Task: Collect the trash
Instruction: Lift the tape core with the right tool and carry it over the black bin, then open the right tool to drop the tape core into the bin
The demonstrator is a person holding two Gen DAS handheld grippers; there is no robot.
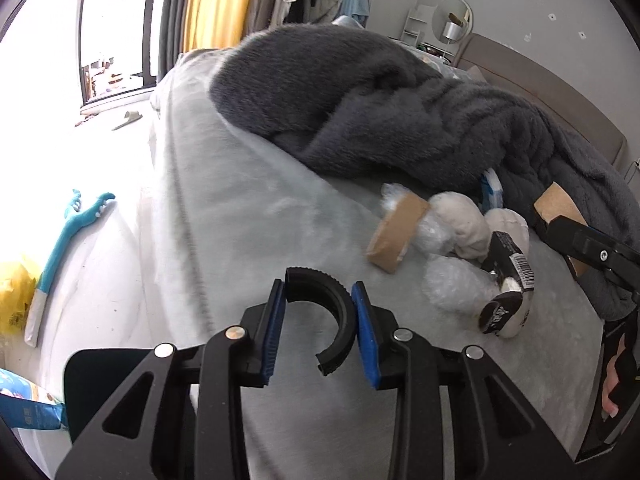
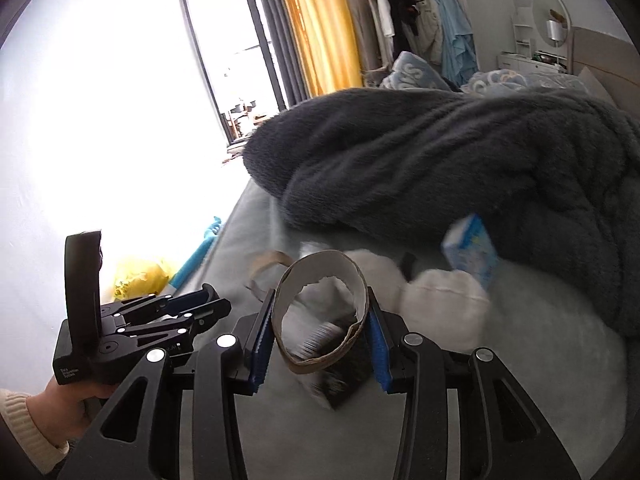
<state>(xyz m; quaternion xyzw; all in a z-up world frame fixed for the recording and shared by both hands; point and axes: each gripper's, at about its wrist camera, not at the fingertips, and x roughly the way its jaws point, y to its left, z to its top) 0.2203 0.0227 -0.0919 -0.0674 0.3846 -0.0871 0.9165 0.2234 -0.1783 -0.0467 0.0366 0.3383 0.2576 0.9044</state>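
In the left wrist view my left gripper (image 1: 318, 300) is shut on a black, ribbed half ring (image 1: 320, 280), its blue pads pressing on both sides, low over the pale grey bed sheet (image 1: 240, 208). My right gripper (image 2: 320, 300) is shut on a flattened cardboard tape ring (image 2: 324, 258). Behind it on the bed lie a black wrapper (image 2: 340, 384), white crumpled wads (image 2: 440, 304) and a blue-white packet (image 2: 472, 252). The left view shows the same pile: another cardboard roll (image 1: 394, 236), clear bubble wrap (image 1: 456, 284), the black barcode wrapper (image 1: 508, 268), and the right gripper (image 1: 560, 224) at the right edge.
A dark grey fluffy blanket (image 1: 360, 100) is heaped across the bed behind the pile. On the floor to the left lie a yellow bag (image 1: 16, 296) and a teal toy (image 1: 72, 232). A hand (image 2: 60, 396) holds the left gripper (image 2: 208, 300). A bright window and hanging clothes stand at the back.
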